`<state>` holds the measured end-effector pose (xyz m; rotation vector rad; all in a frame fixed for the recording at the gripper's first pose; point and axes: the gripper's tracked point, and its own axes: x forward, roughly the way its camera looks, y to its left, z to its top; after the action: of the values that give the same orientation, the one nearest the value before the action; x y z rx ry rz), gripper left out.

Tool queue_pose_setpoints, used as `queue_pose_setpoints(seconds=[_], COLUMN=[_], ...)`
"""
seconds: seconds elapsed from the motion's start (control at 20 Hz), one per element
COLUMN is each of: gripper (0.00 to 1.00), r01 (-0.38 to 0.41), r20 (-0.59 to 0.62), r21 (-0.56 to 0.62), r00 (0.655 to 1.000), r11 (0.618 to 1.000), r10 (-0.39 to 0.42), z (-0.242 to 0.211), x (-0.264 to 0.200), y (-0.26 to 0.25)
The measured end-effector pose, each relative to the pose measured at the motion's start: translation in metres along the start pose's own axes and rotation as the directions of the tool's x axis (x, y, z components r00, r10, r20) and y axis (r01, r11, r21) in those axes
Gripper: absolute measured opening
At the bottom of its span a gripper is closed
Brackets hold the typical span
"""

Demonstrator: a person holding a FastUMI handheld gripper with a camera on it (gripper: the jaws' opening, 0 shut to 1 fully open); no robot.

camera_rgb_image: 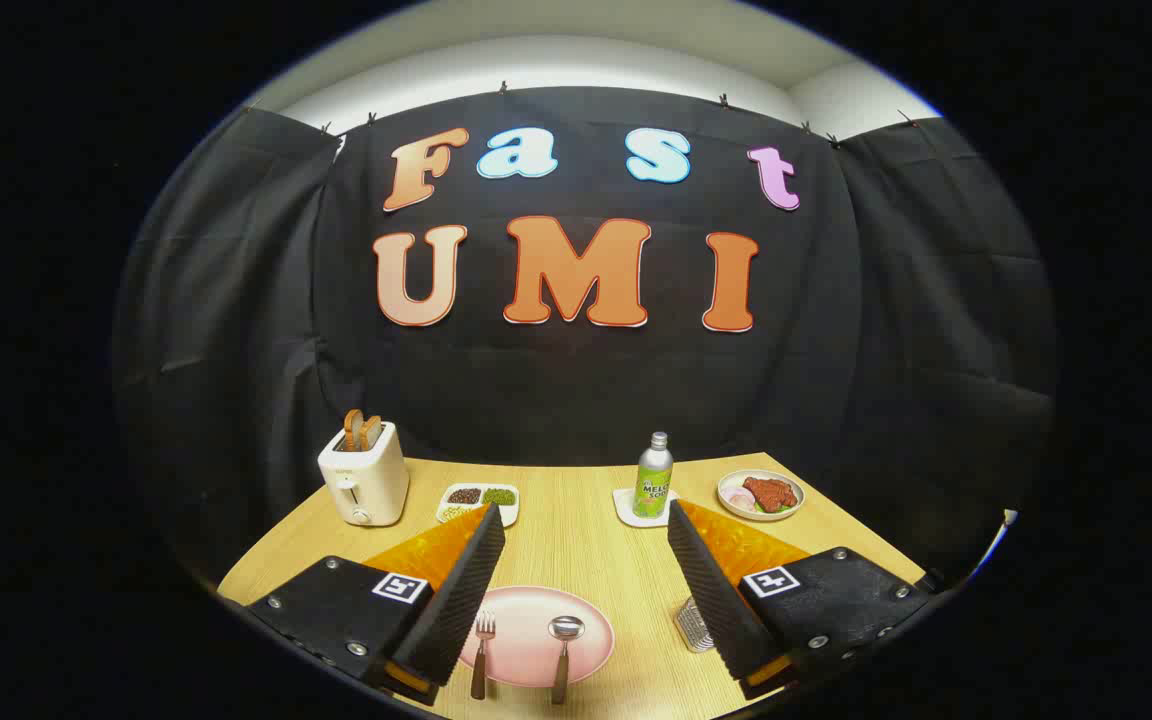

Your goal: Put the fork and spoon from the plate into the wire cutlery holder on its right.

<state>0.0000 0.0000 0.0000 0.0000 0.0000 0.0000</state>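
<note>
The wide-open tongs (pixel 576 590) hold nothing above the round pink plate (pixel 526 610), where the brown-handled fork (pixel 482 650) lies at 9 o'clock of the brown-handled spoon (pixel 563 655).

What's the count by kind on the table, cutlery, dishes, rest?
Gripper: open, fingers wide above the pink plate.
Cutlery: 2, fork, spoon
Dishes: 3, pink plate, meat plate, white tray
Holders: 1, wire cutlery holder
Appliances: 1, toaster
Bottles: 1, green bottle
Coasters: 1, coaster
Total: 9
</note>
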Motion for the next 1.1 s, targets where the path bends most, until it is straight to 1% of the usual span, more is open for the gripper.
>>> queue_pose_setpoints(seconds=[0.85, 1.1], gripper=[0.98, 0.98], r01=[-0.005, -0.015], r20=[-0.031, -0.077], r21=[-0.030, -0.041], r00=[1.000, 0.997], r11=[1.000, 0.999], r10=[0.004, 0.012], z=[-0.016, -0.038], x=[0.003, 0.007], y=[0.010, 0.014])
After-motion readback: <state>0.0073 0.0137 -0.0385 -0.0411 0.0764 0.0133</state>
